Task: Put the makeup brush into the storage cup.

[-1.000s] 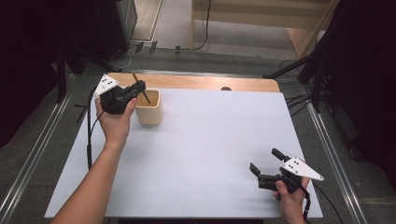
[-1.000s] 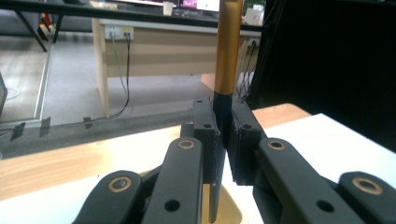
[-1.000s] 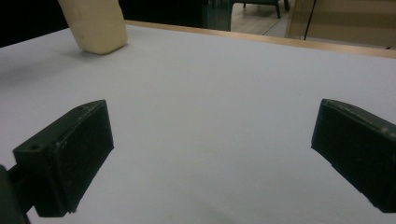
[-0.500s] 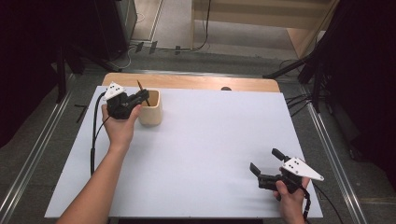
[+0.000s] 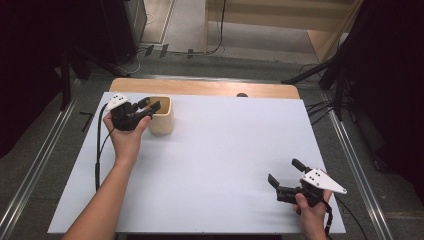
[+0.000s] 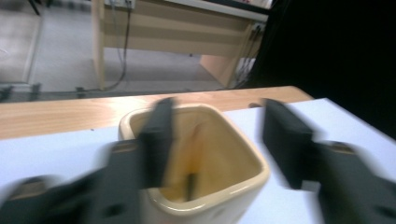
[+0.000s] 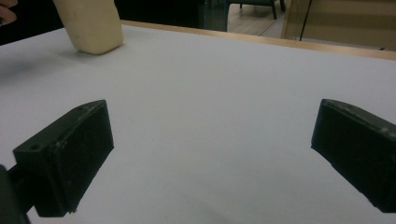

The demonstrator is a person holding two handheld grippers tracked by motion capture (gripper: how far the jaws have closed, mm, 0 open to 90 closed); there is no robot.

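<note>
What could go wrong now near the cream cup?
The left gripper, its fingers just opened, has one finger inside the cream cup; pulling away sideways might tip the cup. The cup stands near the white mat's far edge, so a push could slide it off.

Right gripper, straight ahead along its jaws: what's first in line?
Nothing close. The right gripper, jaws open, points across bare white table. The cream cup sits far ahead and off to one side, so it is probably missed; depth is unclear.
</note>
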